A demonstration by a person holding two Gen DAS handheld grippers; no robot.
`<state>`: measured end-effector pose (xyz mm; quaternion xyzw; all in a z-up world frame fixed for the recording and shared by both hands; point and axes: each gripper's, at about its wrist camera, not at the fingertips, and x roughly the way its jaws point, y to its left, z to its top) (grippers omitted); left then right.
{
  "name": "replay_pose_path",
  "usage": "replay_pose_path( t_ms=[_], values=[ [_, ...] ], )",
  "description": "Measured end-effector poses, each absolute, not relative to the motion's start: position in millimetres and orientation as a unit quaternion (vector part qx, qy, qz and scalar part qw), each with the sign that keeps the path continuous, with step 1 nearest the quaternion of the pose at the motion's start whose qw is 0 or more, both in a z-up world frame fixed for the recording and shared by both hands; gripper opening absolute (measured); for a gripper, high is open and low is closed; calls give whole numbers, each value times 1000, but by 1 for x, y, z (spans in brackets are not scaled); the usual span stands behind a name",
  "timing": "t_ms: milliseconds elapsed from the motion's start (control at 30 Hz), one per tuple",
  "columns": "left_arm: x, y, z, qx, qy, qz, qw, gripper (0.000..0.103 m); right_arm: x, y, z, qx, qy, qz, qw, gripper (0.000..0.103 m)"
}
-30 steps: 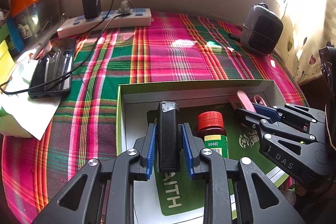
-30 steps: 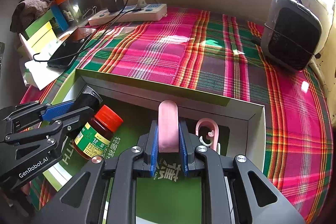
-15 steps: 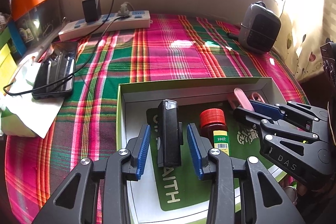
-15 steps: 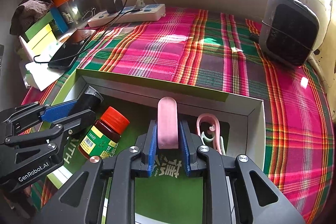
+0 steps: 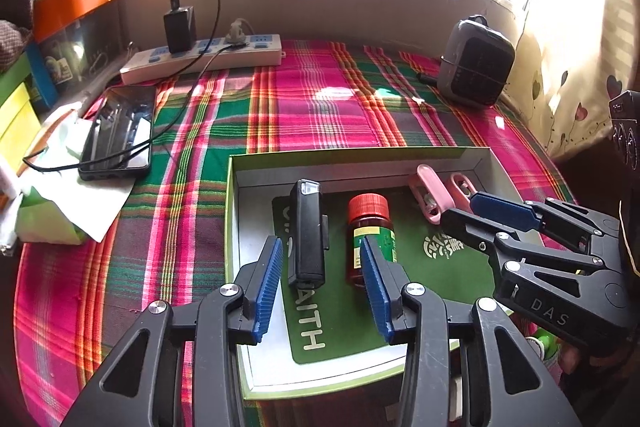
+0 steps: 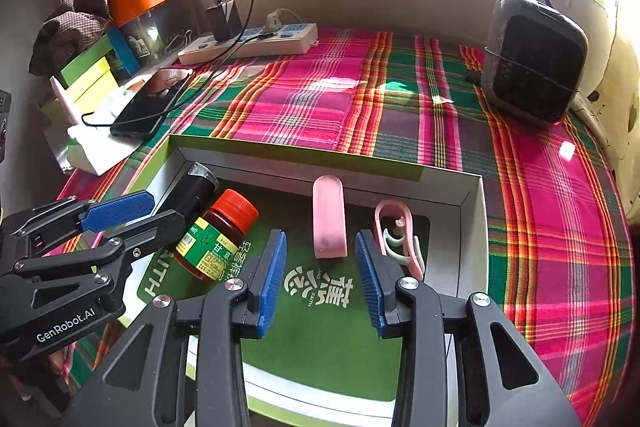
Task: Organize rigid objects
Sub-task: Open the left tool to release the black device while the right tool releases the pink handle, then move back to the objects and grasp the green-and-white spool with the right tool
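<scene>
A shallow white box with a green rim (image 5: 360, 153) (image 6: 296, 155) lies on the plaid cloth. On its green liner rest a black torch (image 5: 306, 231) (image 6: 192, 191), a red-capped brown bottle (image 5: 370, 223) (image 6: 218, 235), a pink flat bar (image 6: 329, 223) (image 5: 434, 189) and a pink clip (image 6: 396, 227) (image 5: 460, 185). My left gripper (image 5: 320, 245) straddles the near end of the torch. Its jaws are opening and its blue pads stand clear of the torch. My right gripper (image 6: 320, 237) straddles the pink bar in the same way, its jaws opening and its pads off the bar.
A white power strip (image 5: 200, 61) with a black charger lies along the back wall. Its cable runs to a phone (image 5: 118, 131) on white paper at the left. A grey heater (image 6: 534, 67) stands at the back right. Coloured boxes and an orange bin crowd the left edge.
Both grippers were shut, the left on the torch and the right on the pink bar. Both have let go and drawn back a little. Torch and bar now lie in the box.
</scene>
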<state>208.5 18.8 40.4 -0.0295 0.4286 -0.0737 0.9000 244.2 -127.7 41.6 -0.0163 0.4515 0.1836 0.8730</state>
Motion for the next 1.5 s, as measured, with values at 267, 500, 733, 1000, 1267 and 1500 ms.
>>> replay_pose_path(
  t_ms=[267,500,733,1000,1267,1500],
  values=[
    [181,25,50,-41,415,-76,906,40,225,-144,56,7,435,178,882,38],
    [159,29,51,-50,410,-81,907,40,205,-157,63,8,426,169,889,38],
    [135,34,48,-69,410,-91,905,40,179,-171,63,4,418,158,895,38],
    [112,34,46,-70,409,-94,905,40,154,-181,61,15,413,152,898,38],
    [93,30,39,-85,415,-112,899,40,130,-187,54,34,417,143,897,39],
    [81,23,34,-99,420,-143,891,40,114,-196,52,46,411,128,901,50]
  ],
)
